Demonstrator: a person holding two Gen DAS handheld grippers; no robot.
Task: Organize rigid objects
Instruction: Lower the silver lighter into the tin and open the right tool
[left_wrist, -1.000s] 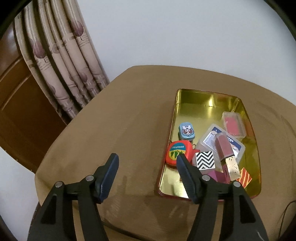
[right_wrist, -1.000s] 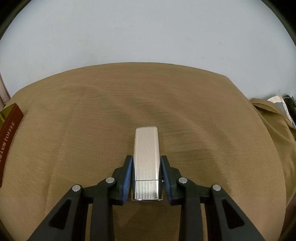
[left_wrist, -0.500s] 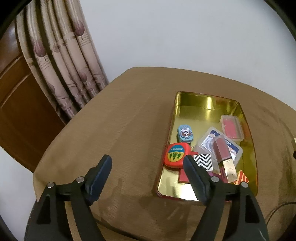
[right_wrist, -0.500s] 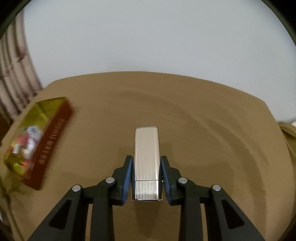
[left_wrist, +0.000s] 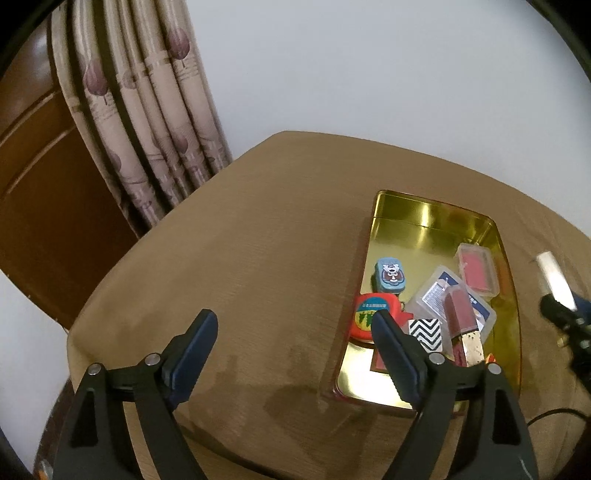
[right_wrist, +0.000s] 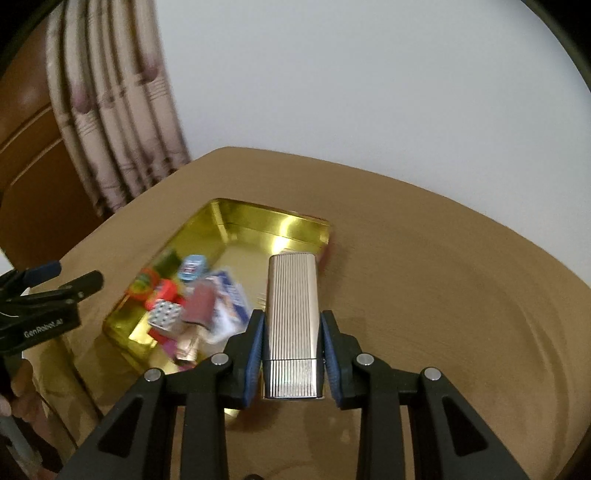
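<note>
My right gripper (right_wrist: 291, 354) is shut on a ribbed silver case (right_wrist: 292, 314), held above the right edge of a gold tin tray (right_wrist: 236, 218). That case (left_wrist: 554, 275) shows blurred at the right edge of the left wrist view. The gold tray (left_wrist: 424, 214) holds a red round tin (left_wrist: 365, 314), a small blue tin (left_wrist: 389, 275), clear plastic boxes (left_wrist: 476, 269), a zigzag card (left_wrist: 426, 332) and a dark red stick (left_wrist: 461, 314). My left gripper (left_wrist: 295, 343) hovers over the tray's near left corner; its jaws are opening, with nothing between them.
The brown-clothed table (left_wrist: 240, 277) carries the tray. Patterned curtains (left_wrist: 147, 110) and a wooden door (left_wrist: 33, 177) stand at the left, a pale wall behind. A black cable (left_wrist: 554, 413) lies near the table's right front. The left gripper (right_wrist: 55, 291) shows at the right wrist view's left edge.
My right gripper has swung left and up with the silver case, bringing the tray into its view. The left gripper's jaws have spread wider while staying over the same spot.
</note>
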